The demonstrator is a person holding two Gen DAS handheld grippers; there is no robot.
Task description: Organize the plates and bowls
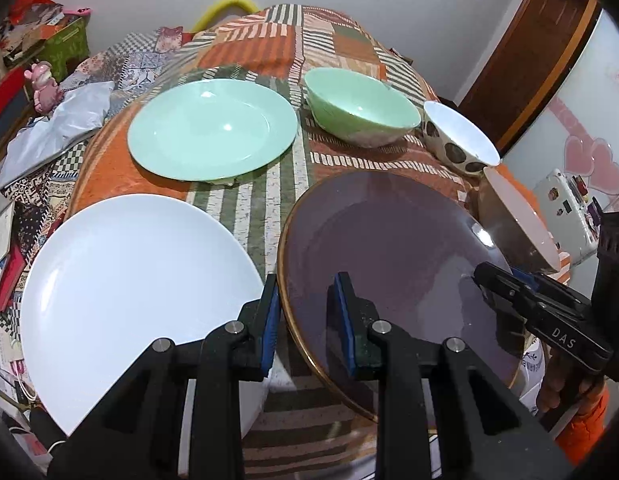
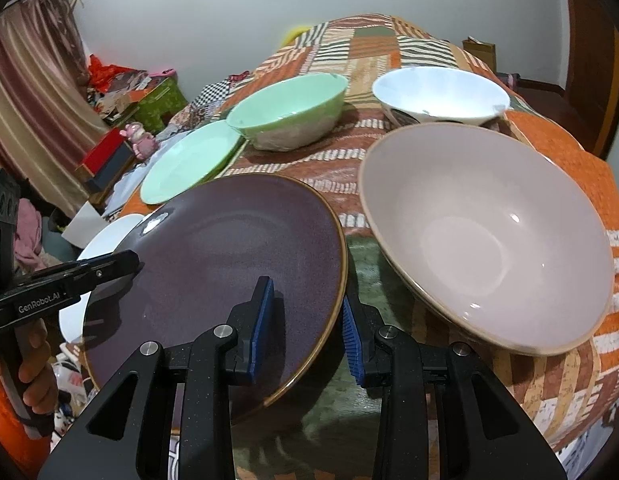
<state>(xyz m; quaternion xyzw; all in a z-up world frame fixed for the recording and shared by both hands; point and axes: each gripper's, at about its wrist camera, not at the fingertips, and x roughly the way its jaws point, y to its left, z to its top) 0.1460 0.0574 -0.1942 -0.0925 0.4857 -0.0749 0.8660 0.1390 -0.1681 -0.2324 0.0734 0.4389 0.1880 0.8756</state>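
Observation:
A dark purple plate (image 1: pixel 389 264) with a brown rim hangs slightly tilted over the near part of the table, held from both sides. My left gripper (image 1: pixel 307 320) is shut on its left rim, and its tip (image 2: pixel 127 261) shows at the far side in the right wrist view. My right gripper (image 2: pixel 307 328) is shut on the right rim of the purple plate (image 2: pixel 229 264); it reaches in from the right (image 1: pixel 483 274) in the left wrist view. A white plate (image 1: pixel 129 288) lies just left of it, a pink bowl (image 2: pixel 489 240) just right.
Farther back on the patchwork-covered table (image 1: pixel 269 208) stand a mint green plate (image 1: pixel 213 128), a green bowl (image 1: pixel 361 112) and a white bowl with dark spots (image 1: pixel 457 136). Boxes and clutter (image 1: pixel 41 48) crowd the left side. A person's hand (image 2: pixel 33 368) in an orange sleeve holds the left gripper.

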